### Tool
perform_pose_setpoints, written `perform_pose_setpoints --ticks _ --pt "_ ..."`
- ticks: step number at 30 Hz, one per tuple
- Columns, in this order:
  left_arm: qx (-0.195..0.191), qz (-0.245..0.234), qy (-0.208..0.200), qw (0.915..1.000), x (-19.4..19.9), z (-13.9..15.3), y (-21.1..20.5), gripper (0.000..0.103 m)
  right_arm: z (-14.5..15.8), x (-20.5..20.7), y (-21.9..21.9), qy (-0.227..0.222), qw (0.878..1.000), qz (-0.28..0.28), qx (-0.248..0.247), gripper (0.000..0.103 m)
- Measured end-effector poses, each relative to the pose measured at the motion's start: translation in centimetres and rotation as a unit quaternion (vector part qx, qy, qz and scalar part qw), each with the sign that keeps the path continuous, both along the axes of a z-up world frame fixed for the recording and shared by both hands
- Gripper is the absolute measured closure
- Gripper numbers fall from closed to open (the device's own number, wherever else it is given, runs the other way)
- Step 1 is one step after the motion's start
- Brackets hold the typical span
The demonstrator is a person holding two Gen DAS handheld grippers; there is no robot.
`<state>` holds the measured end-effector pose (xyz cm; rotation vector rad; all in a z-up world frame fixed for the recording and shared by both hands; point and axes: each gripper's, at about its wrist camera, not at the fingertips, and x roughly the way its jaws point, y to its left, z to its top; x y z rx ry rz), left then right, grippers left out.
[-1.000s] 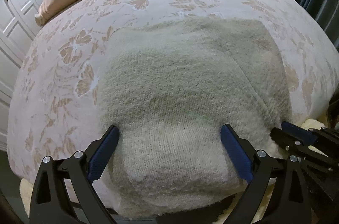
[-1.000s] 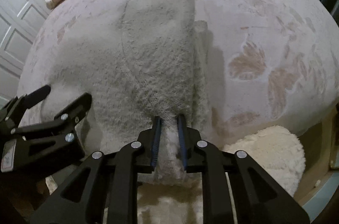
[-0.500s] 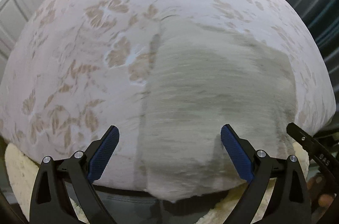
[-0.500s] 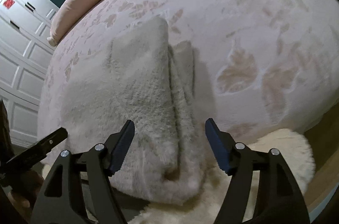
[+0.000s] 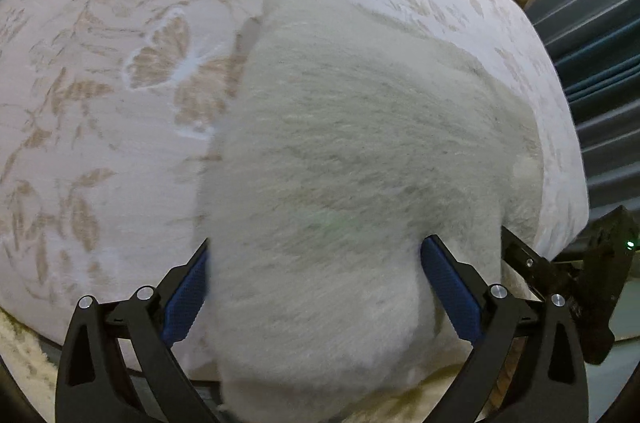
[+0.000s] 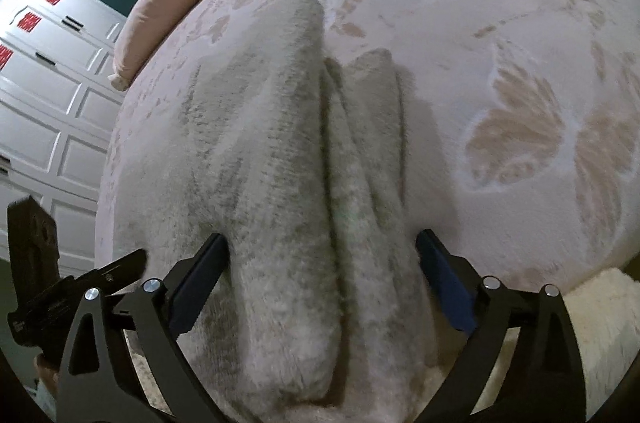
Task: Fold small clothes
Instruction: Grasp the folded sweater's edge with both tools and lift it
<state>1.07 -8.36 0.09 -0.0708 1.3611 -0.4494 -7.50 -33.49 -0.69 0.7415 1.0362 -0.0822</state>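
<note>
Partly blurred, the fuzzy garment (image 5: 352,159).

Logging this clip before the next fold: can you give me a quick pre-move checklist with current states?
1. Left gripper open: ok.
2. Right gripper open: ok.
3. Fuzzy knit garment lying on the floral bedspread: ok.
4. Garment lies flat: not ok, ridges and a deep crease along its right side.
5. Near edge fully on the bed: cannot tell.
6. Grippers apart from each other: ok.
</note>
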Motion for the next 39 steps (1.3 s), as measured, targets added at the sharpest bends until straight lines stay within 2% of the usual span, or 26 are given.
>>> perform_pose_setpoints --ticks 5,9,21,29,30,32,34,35,36,39 --pt "0.056 -0.008 -0.039 0.9977 -0.2 0.2 -2.6 0.005 -0.1 1.0 0.2 -0.01 1.0 0.013 -0.002 0.009" --pt "0.073 -0.004 -0.052 0.996 0.0 0.1 -3.6 0.005 -0.2 1.7 0.6 -0.017 1.0 0.021 -0.005 0.009" --pt "0.088 -0.006 -0.072 0.9935 0.4 -0.4 -4.5 0.005 -1.0 2.1 0.2 -0.045 0.999 0.027 0.006 0.008" --pt "0.08 -0.007 -0.087 0.9929 0.5 -0.7 -4.6 0.005 -1.2 2.0 -0.1 -0.063 0.998 0.028 0.014 0.009" --pt "0.076 -0.008 -0.087 0.9933 0.5 -0.7 -4.5 0.005 -1.2 2.0 -0.2 -0.064 0.997 0.027 0.018 0.011" --pt "0.064 -0.008 -0.078 0.9949 0.7 -0.5 -4.2 0.005 -1.1 1.8 -0.4 -0.065 0.997 0.028 0.025 0.025" --pt "0.027 -0.008 -0.06 0.9978 0.9 0.0 -3.7 0.005 -1.0 1.6 -0.7 -0.06 0.997 0.026 0.05 0.043" --pt "0.003 -0.011 -0.047 0.9989 1.1 0.3 -3.3 0.006 -0.7 1.4 -0.9 -0.055 0.996 0.024 0.061 0.048" --pt "-0.011 -0.015 -0.041 0.999 1.1 0.6 -3.2 0.007 -0.3 1.2 -1.0 -0.051 0.996 0.023 0.062 0.059" --pt "-0.048 -0.037 -0.041 0.9973 0.7 2.5 -2.9 0.017 2.3 0.1 -0.8 -0.061 0.996 0.01 0.064 0.066"
